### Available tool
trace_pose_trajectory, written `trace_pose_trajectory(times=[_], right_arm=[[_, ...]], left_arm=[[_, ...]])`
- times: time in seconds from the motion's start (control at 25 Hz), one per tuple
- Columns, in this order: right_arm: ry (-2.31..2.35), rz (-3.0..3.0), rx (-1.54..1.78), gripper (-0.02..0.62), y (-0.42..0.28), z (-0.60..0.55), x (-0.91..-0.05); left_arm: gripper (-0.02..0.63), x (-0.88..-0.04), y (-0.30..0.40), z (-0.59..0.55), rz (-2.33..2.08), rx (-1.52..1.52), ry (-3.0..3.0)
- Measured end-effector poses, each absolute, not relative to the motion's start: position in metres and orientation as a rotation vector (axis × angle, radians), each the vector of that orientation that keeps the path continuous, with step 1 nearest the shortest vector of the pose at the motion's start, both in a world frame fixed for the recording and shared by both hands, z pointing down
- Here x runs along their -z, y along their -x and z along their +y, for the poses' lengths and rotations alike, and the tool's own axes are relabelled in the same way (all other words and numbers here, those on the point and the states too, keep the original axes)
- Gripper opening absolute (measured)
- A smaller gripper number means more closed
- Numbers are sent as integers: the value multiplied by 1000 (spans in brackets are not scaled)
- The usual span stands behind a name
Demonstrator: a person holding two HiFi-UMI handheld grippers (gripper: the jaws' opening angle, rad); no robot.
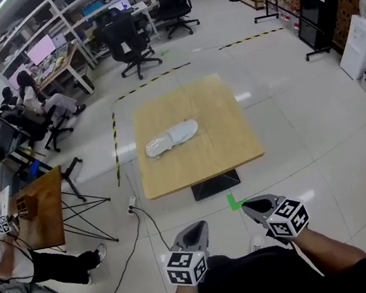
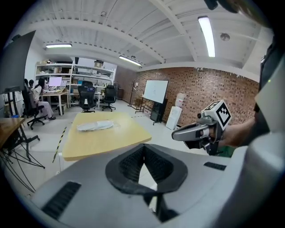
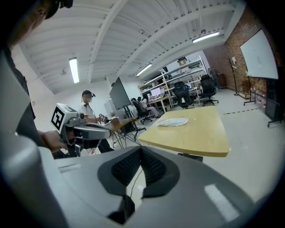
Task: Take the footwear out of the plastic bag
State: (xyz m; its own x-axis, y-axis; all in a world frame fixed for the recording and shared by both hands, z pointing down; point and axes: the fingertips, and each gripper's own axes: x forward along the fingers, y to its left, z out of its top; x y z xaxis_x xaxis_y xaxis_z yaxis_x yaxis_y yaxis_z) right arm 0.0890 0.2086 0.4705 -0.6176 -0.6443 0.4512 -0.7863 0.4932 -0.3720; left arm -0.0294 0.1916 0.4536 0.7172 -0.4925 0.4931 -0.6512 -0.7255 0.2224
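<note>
Head view: bagged shoe [image 1: 171, 138] laid at table [image 1: 225, 149] centre, 12 o'clock from left gripper [image 1: 196, 228], 11 o'clock from right gripper [image 1: 253, 205]; both closed, nothing held.

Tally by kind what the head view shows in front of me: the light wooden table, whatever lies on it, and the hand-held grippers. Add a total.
Wooden table: 1
Plastic bag with footwear: 1
Grippers: 2 (left gripper, right gripper)
Total: 4
</note>
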Motion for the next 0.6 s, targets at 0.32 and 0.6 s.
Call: trace_pose_trajectory(times=[0.32,0.6], right_arm=[[-1191,-2480,-955,3,-96,184,-498],[-1183,-2423,-995,3,-82,127,-522]], left_arm=[[8,-481,9,166,-790,-725,-2509],[8,-509,12,77,-728,-709,-2472]])
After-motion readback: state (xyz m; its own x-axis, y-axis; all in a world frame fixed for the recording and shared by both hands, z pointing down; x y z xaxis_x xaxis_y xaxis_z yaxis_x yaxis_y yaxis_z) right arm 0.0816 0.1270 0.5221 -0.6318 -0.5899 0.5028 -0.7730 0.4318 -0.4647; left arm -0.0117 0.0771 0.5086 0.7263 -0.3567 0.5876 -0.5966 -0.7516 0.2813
